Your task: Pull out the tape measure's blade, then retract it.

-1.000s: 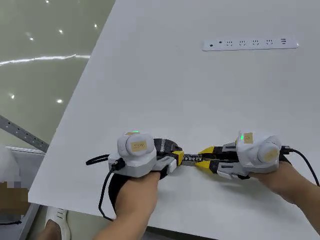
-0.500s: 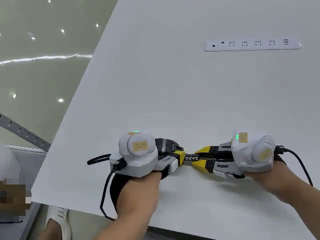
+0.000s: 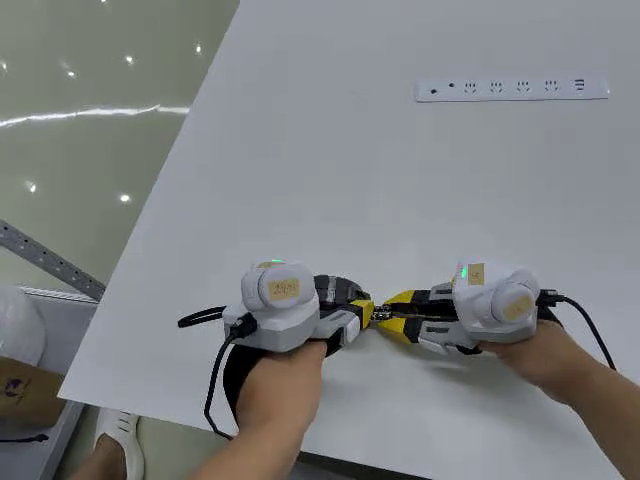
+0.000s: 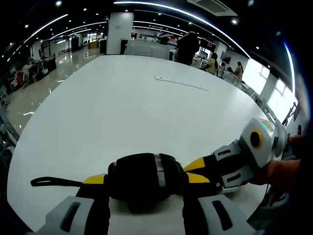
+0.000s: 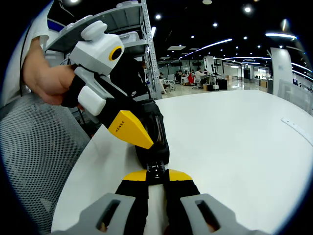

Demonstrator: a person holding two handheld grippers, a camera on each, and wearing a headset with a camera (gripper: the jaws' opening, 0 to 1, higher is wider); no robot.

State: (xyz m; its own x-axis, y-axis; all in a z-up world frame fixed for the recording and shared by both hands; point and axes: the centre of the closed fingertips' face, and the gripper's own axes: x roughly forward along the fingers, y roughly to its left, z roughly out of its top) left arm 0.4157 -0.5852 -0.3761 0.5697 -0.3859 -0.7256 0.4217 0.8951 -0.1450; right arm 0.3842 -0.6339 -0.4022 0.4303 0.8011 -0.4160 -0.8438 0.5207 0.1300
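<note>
A black tape measure (image 3: 335, 293) lies near the table's front edge, and my left gripper (image 3: 352, 312) is shut around its body. In the left gripper view the case (image 4: 142, 169) sits between the yellow jaws, its black wrist strap (image 4: 49, 182) trailing left. My right gripper (image 3: 392, 323) faces it from the right, shut on the blade's end hook (image 5: 155, 169). Just a short bit of blade shows between the hook and the case (image 5: 152, 129). The left gripper (image 5: 100, 54) appears above the case in the right gripper view.
A white power strip (image 3: 510, 89) lies far back on the white table (image 3: 350, 180). The table's left edge (image 3: 150, 215) drops to a shiny floor. Cables run from both grippers toward the front edge. People and shelving stand in the room behind.
My right gripper has moved left toward the tape measure, and the visible length of blade has shortened. The left gripper and case have stayed put.
</note>
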